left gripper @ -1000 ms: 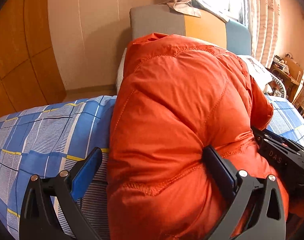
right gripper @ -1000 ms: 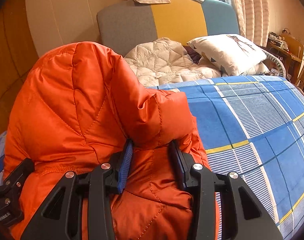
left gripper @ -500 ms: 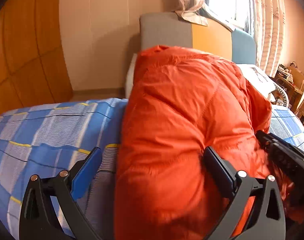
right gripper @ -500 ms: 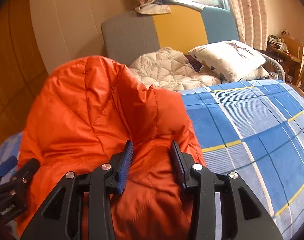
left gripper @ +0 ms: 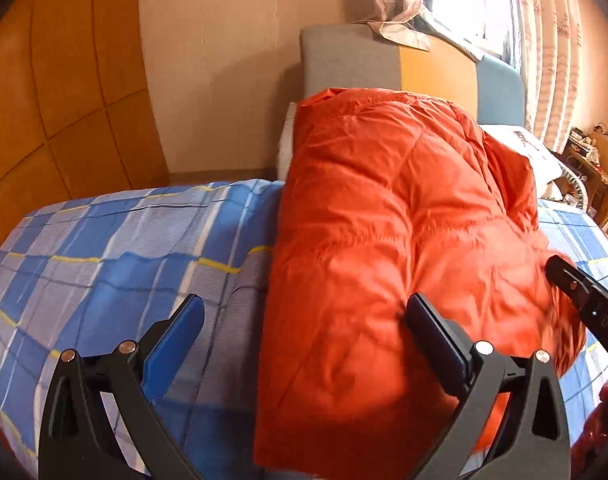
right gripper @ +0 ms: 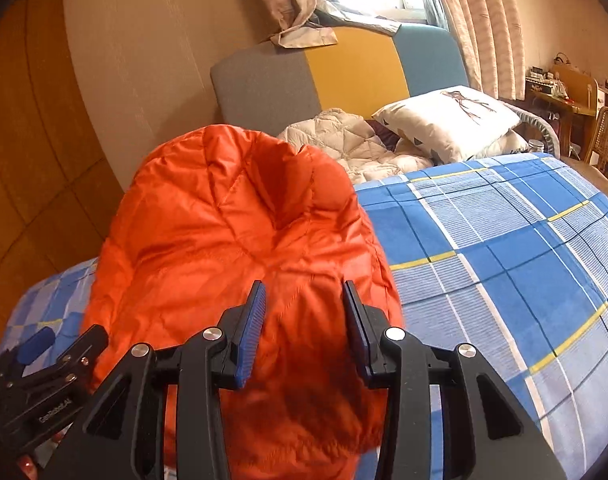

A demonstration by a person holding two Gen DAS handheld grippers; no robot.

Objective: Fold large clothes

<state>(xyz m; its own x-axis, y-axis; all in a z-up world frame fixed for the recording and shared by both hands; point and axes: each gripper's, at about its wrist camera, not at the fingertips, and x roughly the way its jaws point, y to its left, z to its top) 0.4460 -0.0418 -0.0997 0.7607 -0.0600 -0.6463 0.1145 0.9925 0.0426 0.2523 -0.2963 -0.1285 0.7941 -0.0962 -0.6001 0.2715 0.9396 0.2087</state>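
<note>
An orange puffer jacket (left gripper: 383, 240) lies folded in a thick bundle on the blue plaid bed cover (left gripper: 104, 248). It also shows in the right wrist view (right gripper: 232, 248). My left gripper (left gripper: 304, 328) is open wide, its right finger (left gripper: 435, 336) against the jacket's near side and its left finger (left gripper: 176, 336) over the cover. My right gripper (right gripper: 304, 320) is open, its fingers just above the jacket's near end with nothing held between them. Each gripper shows at the edge of the other's view.
A grey, yellow and blue headboard (right gripper: 343, 72) stands at the far end. A cream quilted garment (right gripper: 343, 140) and a white pillow (right gripper: 447, 120) lie in front of it. A wooden wall (left gripper: 64, 100) is at left; a desk and chair (right gripper: 575, 120) at far right.
The jacket has come down from being held up and now lies lower on the bed. My right gripper has let go of the fabric and opened. Both grippers have drawn back a little.
</note>
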